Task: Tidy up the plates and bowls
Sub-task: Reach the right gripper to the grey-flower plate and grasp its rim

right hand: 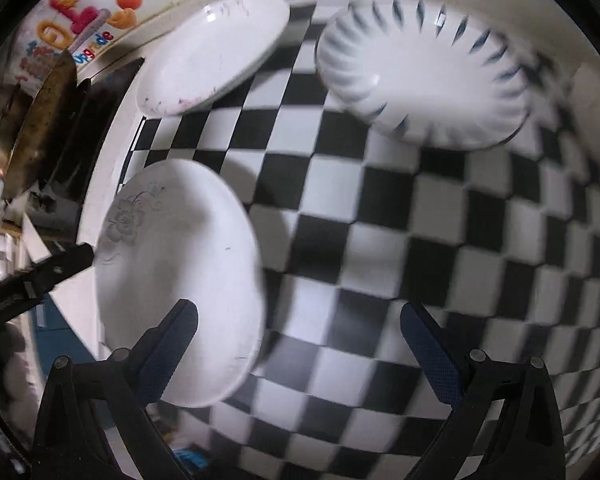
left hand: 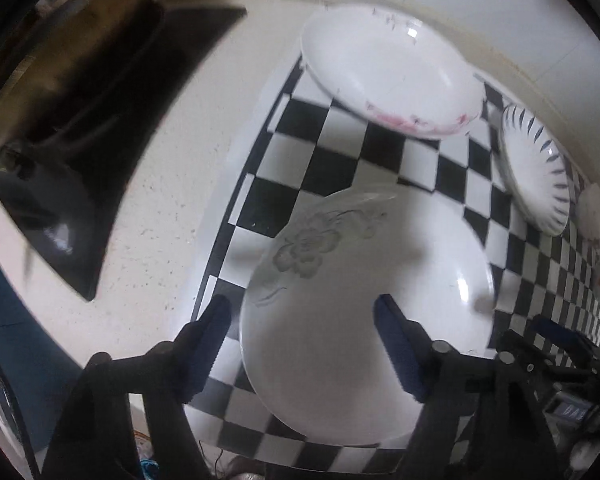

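The left gripper is hovering wide open and empty, straddling the near edge of the flowered plate on the checkered mat, likely lining up a rim grip. The right gripper is also hanging open, holding nothing, beside that plate, with the striped plate farther back.

Dim overhead light, perhaps; motion blur, fisheye warping, glare on plates.

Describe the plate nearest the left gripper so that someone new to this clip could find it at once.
Start at the black-and-white checkered mat on the pale counter. At its near left corner, by the mat's edge, lies a flower plate, with the open left gripper straddling its rim. It alone has a grey flower outline; the pink-rimmed plate and blue-dashed plate lie farther back.
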Demonstrator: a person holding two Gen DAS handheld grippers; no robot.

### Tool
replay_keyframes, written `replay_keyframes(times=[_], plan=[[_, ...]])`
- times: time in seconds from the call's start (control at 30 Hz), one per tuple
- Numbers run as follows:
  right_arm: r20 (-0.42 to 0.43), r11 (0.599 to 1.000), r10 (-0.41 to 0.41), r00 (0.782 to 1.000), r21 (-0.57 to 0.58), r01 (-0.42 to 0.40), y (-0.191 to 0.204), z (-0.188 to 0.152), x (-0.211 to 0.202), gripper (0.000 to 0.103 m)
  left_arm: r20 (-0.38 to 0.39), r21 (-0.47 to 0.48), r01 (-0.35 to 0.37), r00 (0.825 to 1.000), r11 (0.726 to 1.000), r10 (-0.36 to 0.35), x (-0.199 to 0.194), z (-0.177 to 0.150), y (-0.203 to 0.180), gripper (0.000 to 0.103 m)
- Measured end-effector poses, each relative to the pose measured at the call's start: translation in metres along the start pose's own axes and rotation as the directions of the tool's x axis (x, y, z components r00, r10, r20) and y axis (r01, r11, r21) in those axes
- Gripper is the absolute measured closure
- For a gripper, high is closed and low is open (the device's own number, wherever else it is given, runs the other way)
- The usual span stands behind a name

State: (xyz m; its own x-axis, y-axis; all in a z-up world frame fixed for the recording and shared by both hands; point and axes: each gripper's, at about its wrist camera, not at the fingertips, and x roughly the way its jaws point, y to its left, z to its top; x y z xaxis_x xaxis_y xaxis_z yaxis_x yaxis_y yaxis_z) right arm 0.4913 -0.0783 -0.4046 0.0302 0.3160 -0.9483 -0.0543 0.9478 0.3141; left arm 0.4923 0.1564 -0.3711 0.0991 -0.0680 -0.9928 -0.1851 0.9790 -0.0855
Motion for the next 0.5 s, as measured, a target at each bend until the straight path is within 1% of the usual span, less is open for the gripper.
replay_keyframes(times=[0.03,0.1,0.13,0.2,0.23,0.33,0.37,0.4,0.43,0.47,0.5], plan=[[-0.019,1.000,0.017,1.000,0.018,-0.017,0.001,0.001,0.006,0.002,-0.017,0.004,0.016,1.000,1.000,-0.016,0.005,0.002,0.003,0.033],[-0.044,0.999,0.031,0.999,0.037,-0.030,0.004,0.002,0.014,0.004,-0.061,0.018,0.046,0.997,0.999,-0.045,0.018,0.006,0.010,0.038],[-0.055,0.998,0.038,0.998,0.048,-0.036,0.006,0.002,0.018,0.005,-0.076,0.024,0.054,0.996,0.998,-0.052,0.023,0.007,0.012,0.039],[-0.073,0.996,0.051,0.996,0.070,-0.046,0.008,0.002,0.023,0.005,-0.108,0.051,0.062,0.993,0.997,-0.056,0.033,0.010,0.013,0.046],[-0.083,0.996,0.056,0.995,0.080,-0.050,0.010,0.002,0.026,0.005,-0.119,0.058,0.071,0.991,0.996,-0.063,0.037,0.010,0.013,0.047],[-0.101,0.992,0.074,0.992,0.106,-0.063,0.015,0.002,0.031,0.006,-0.148,0.082,0.098,0.985,0.992,-0.085,0.047,0.015,0.013,0.057],[-0.106,0.991,0.079,0.991,0.115,-0.067,0.014,0.003,0.037,0.010,-0.154,0.090,0.106,0.984,0.990,-0.091,0.049,0.016,0.012,0.063],[-0.115,0.990,0.081,0.990,0.125,-0.067,0.015,0.004,0.041,0.013,-0.158,0.096,0.110,0.983,0.989,-0.094,0.052,0.017,0.010,0.066],[-0.125,0.989,0.074,0.989,0.133,-0.057,0.017,0.003,0.043,0.016,-0.157,0.099,0.113,0.983,0.989,-0.096,0.052,0.017,0.010,0.067],[-0.118,0.991,0.059,0.991,0.127,-0.043,0.018,0.003,0.043,0.021,-0.155,0.103,0.120,0.983,0.987,-0.103,0.053,0.018,0.009,0.069],[-0.120,0.992,0.046,0.992,0.121,-0.032,0.020,0.003,0.043,0.023,-0.153,0.104,0.123,0.982,0.987,-0.106,0.053,0.018,0.009,0.070]])
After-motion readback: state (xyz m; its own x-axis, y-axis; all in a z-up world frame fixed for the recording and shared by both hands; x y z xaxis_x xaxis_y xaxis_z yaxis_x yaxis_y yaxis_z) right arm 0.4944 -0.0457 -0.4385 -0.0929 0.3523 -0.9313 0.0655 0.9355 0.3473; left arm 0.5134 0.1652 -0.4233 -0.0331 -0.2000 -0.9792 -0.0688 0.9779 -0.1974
